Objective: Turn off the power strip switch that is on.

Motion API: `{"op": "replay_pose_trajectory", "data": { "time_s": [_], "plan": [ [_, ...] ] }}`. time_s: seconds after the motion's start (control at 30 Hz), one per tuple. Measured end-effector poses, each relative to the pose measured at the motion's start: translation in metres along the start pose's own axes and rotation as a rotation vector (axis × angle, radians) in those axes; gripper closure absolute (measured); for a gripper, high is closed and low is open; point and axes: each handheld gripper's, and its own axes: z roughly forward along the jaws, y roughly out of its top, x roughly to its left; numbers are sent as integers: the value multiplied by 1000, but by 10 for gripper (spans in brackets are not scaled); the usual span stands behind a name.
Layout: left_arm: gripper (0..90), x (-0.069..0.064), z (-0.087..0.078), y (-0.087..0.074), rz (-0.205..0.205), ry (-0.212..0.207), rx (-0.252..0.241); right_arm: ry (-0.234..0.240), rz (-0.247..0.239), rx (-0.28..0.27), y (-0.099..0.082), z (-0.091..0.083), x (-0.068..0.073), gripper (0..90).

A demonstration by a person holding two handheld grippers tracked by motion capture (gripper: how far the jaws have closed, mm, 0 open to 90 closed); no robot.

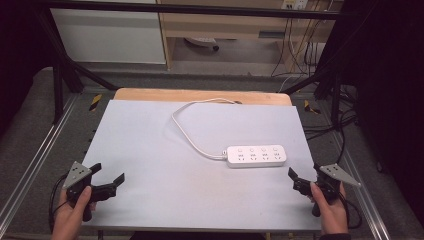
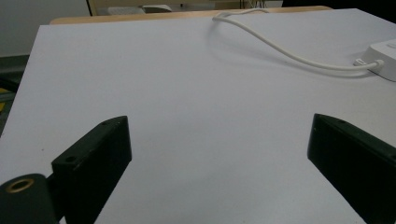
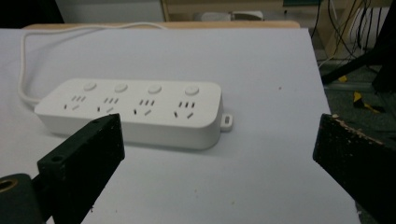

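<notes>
High view: right tool and left tool both gape apart, empty. Nearest the right one, the power strip could skid across the smooth worktop if nudged, its cable dragging.

Two hand-held grippers, matte black.
Left gripper and right gripper: blocky jaws with screw holes, grey three-cornered dotted plates on top, black trailing cables; right jaw edge chipped; dark cuff at right wrist.
</notes>
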Motion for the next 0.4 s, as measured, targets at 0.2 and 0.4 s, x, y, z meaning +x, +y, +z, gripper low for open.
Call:
{"op": "replay_pose_trajectory", "data": {
  "time_s": [0.2,0.4],
  "plan": [
    [60,0,1,0,2,-1,3,21,9,87,-12,8,5,28],
    [61,-1,1,1,8,-1,1,-10,6,134,-18,23,9,29]
  ]
}}
